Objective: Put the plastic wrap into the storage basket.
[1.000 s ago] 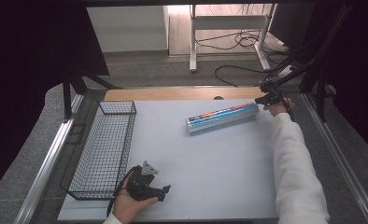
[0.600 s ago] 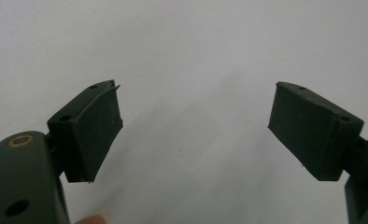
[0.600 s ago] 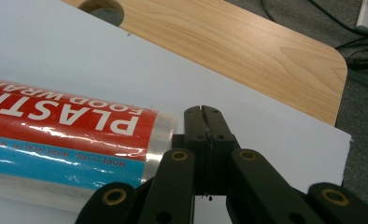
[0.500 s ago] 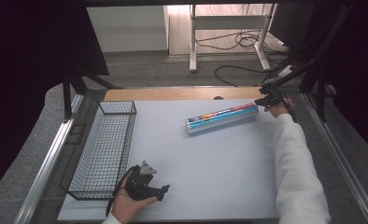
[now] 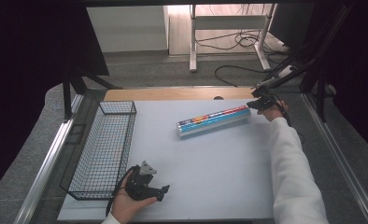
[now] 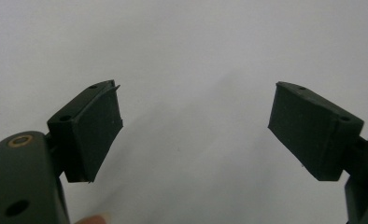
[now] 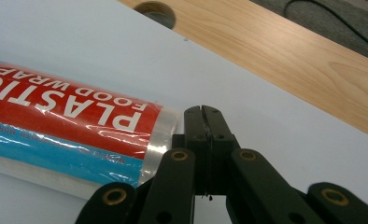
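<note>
Since a second ago nothing much has shifted: the long cylindrical roll of plastic food wrap point(image 5: 213, 120), red and blue label under clear film, lies in the same slanted spot on the white table top point(image 5: 210, 177), toward the far right. Right gripper point(image 5: 258, 103) still sits at the roll's far right end, held by the hand in a white sleeve point(image 5: 289, 172). In the right gripper view its black jaws are pressed together with no gap, nothing between them, tips just beside the roll's point(image 7: 70, 135) clear end; touching or not, cannot tell. Light wooden strip point(image 7: 285, 51) runs along the table's far edge behind it. Left gripper point(image 5: 147, 186) rests at the near left, in the person's left hand point(image 5: 126, 205), just beside the black wire mesh basket point(image 5: 102, 149). In the left gripper view its jaws stand wide apart over bare white surface, pads point(image 6: 98, 130) holding nothing. Roll and basket well apart.
</note>
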